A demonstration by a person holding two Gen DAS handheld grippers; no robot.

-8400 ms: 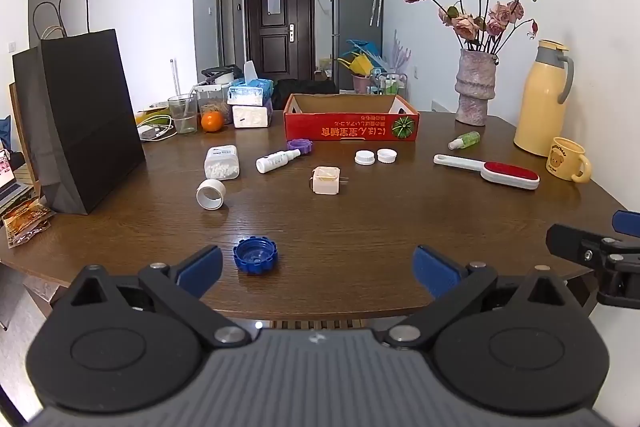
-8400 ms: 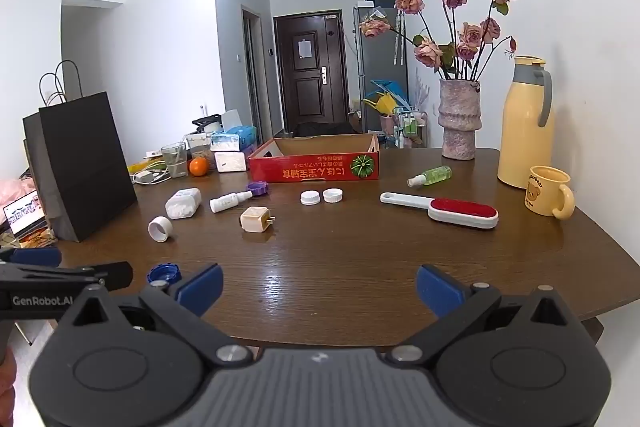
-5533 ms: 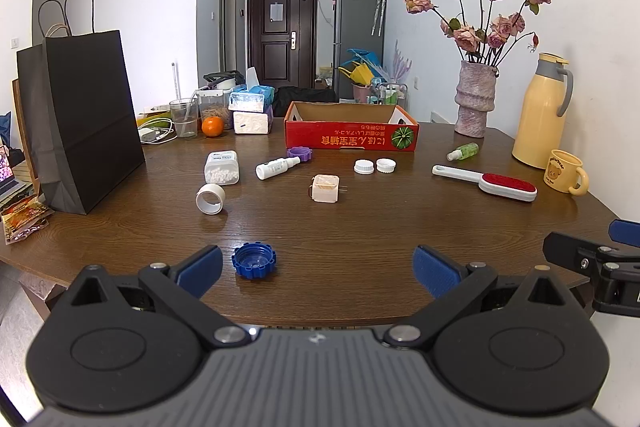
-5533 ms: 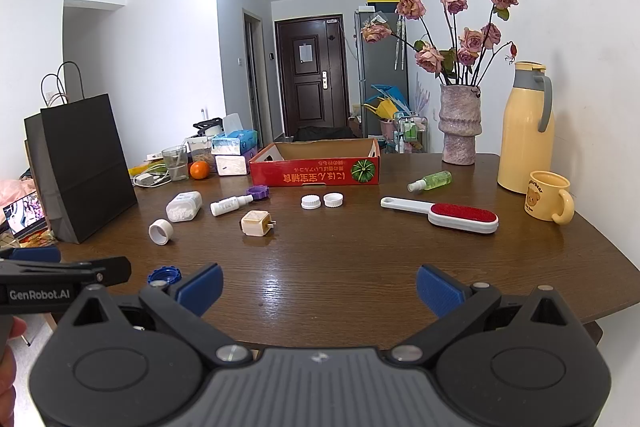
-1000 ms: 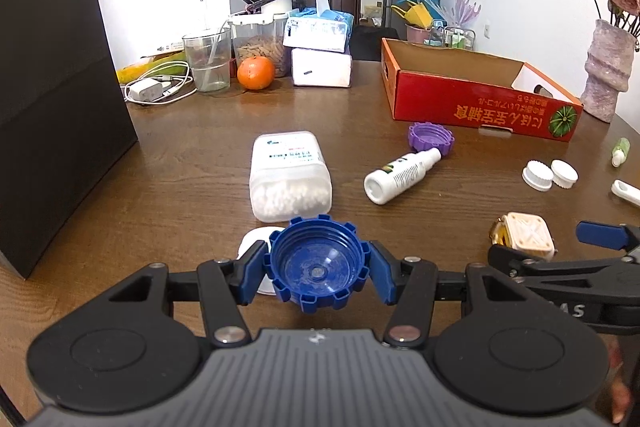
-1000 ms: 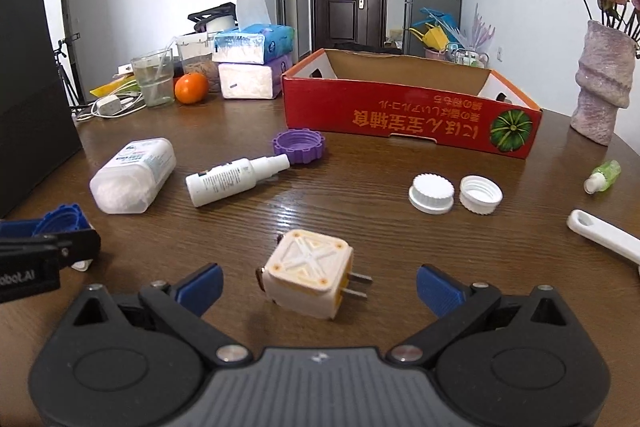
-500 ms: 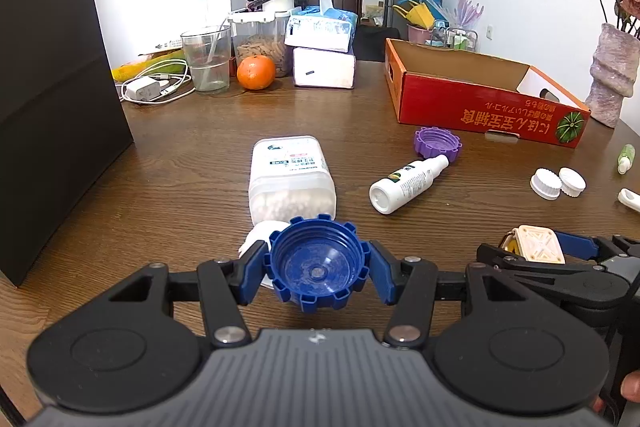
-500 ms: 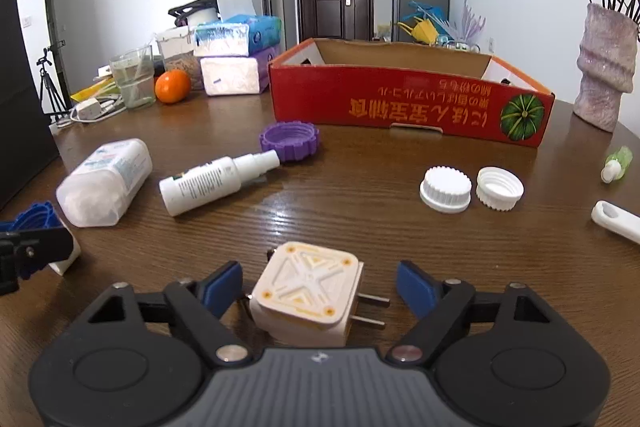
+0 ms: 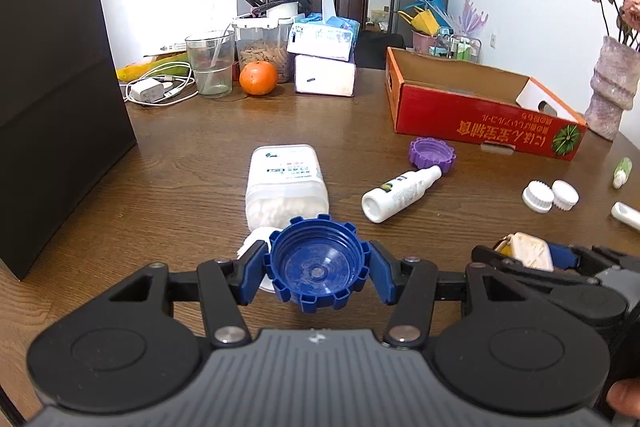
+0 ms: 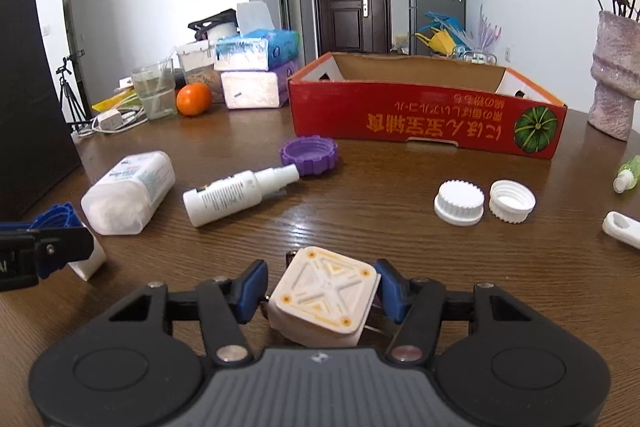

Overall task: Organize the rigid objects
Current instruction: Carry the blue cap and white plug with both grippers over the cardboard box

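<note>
My left gripper is shut on a blue ribbed cap, held open side up just above the wooden table. A white round lid lies partly hidden under it. In the right wrist view a cream square plug adapter sits between the blue pads of my right gripper. Its jaws are closing and the pads touch the adapter's sides. The adapter also shows at the right of the left wrist view. An open red cardboard box stands farther back.
A white jar, a white spray bottle, a purple cap and two white caps lie on the table. A black paper bag stands at the left. An orange, tissue packs and a vase are at the back.
The right gripper's jaws have come in from wide apart onto the sides of the plug adapter. The left gripper has kept still with the blue cap.
</note>
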